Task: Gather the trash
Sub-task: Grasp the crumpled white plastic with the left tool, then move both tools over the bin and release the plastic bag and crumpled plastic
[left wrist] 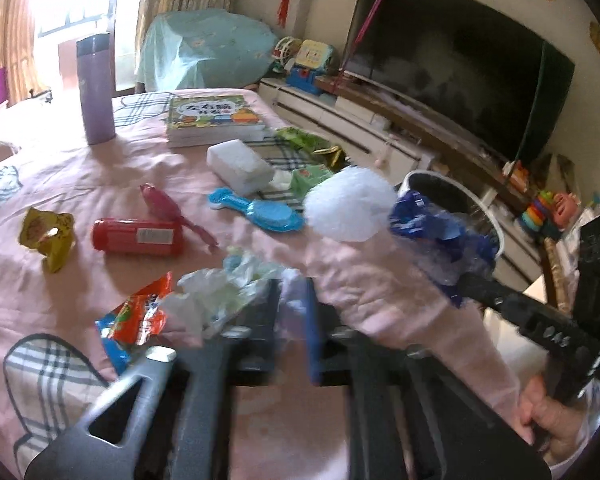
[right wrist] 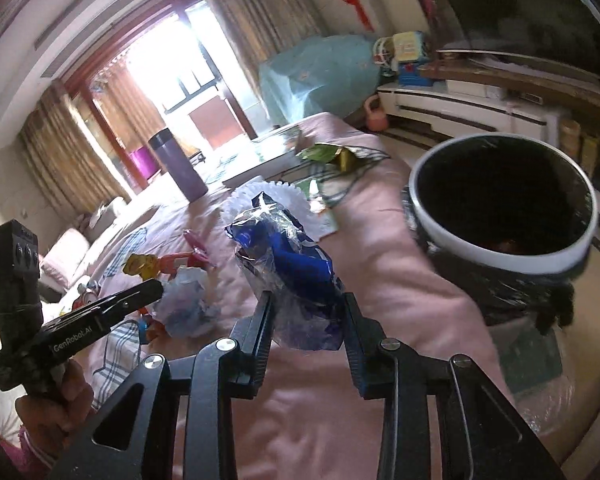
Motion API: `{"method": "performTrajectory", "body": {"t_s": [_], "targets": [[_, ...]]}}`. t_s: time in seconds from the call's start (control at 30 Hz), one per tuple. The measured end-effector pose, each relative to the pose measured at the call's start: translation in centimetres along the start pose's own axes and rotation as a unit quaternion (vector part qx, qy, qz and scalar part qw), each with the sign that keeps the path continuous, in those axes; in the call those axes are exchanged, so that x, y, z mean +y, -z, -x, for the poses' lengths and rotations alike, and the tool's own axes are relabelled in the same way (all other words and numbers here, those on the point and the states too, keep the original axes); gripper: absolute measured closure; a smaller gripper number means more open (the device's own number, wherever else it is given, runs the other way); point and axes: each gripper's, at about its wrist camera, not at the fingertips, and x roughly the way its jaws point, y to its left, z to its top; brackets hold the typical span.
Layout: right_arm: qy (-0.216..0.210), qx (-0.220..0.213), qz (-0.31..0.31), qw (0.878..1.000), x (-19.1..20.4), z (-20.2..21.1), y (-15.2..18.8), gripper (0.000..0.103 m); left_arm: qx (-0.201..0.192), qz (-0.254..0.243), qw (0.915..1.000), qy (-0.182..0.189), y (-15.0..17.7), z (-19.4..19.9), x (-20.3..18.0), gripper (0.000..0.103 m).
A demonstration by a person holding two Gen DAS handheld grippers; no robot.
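Right gripper clamped on a crumpled blue wrapper, pads pinching its lower end; wrapper held up above the pink-covered bench, trash bin just off to the right, dark liner, mouth clear. Wrapper looks like thin film: light, crinkly, slippery, springs back. Best pinched across a bunched fold, as now, not a loose edge.

Left gripper partly open around a white crumpled plastic bag; too blurred to tell if the pads press it. Soft, weightless; take the thick wad.

More trash on the bench: orange snack packet, yellow wrapper, green wrappers. Judgement: carry to the bin next; the film may slip.
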Motion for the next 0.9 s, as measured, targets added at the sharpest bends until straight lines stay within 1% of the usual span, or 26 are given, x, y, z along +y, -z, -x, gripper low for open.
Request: {"method": "performTrajectory", "body": {"t_s": [0.03,0.07,0.1,0.27,0.3,0.33,0.4,0.47,0.5,0.57,0.6,0.73,0.9], "targets": [[0.000,-0.001,-0.003,1.000,-0.2,0.2,0.1,0.070,-0.003,0.000,0.9999,-0.011,0.2,0.1,0.2,0.037],[0.000,-0.002,-0.005,1.000,-0.3,0.3,0.2,0.070,-0.009,0.000,0.9998,-0.018,0.4,0.3,0.4,0.031],[-0.001,-0.002,-0.006,1.000,-0.4,0.3,0.3,0.070,-0.013,-0.002,0.9995,-0.027,0.5,0.4,0.5,0.030],[-0.010,0.005,-0.008,1.000,-0.2,0.1,0.8,0.070,0.003,-0.028,0.9980,-0.057,0.7,-1.3,0.1,0.030],[-0.012,0.006,-0.006,1.000,0.0,0.0,0.8,0.070,0.008,-0.035,0.9971,-0.067,0.8,-1.9,0.0,0.031],[-0.014,0.006,-0.004,1.000,0.1,0.1,0.9,0.070,0.013,-0.040,0.9966,-0.071,0.9,-2.5,-0.1,0.048],[-0.018,0.003,-0.002,1.000,0.4,0.2,0.9,0.070,0.029,-0.043,0.9968,-0.060,1.1,-3.3,0.0,0.077],[-0.024,-0.003,-0.003,1.000,0.5,0.7,0.8,0.070,0.023,-0.040,0.9975,-0.053,1.1,-3.1,0.1,0.078],[-0.025,-0.008,-0.001,1.000,0.5,1.0,0.7,0.070,0.018,-0.040,0.9979,-0.049,1.1,-2.7,-0.1,0.082],[-0.021,-0.018,0.001,1.000,0.6,1.6,0.6,0.070,0.014,-0.035,0.9988,-0.030,0.9,-2.0,-0.4,0.084],[-0.018,-0.023,0.001,1.000,0.5,1.9,0.4,0.070,0.013,-0.029,0.9994,-0.015,0.8,-1.6,-0.5,0.087],[-0.006,-0.036,-0.003,0.999,-0.3,2.7,-0.1,0.070,0.003,-0.030,0.9993,0.021,0.2,-0.3,-2.1,0.087],[0.011,-0.051,-0.025,0.998,-2.5,3.8,-0.5,0.070,-0.014,-0.042,0.9974,0.056,-0.8,0.9,-4.4,0.087]]}}
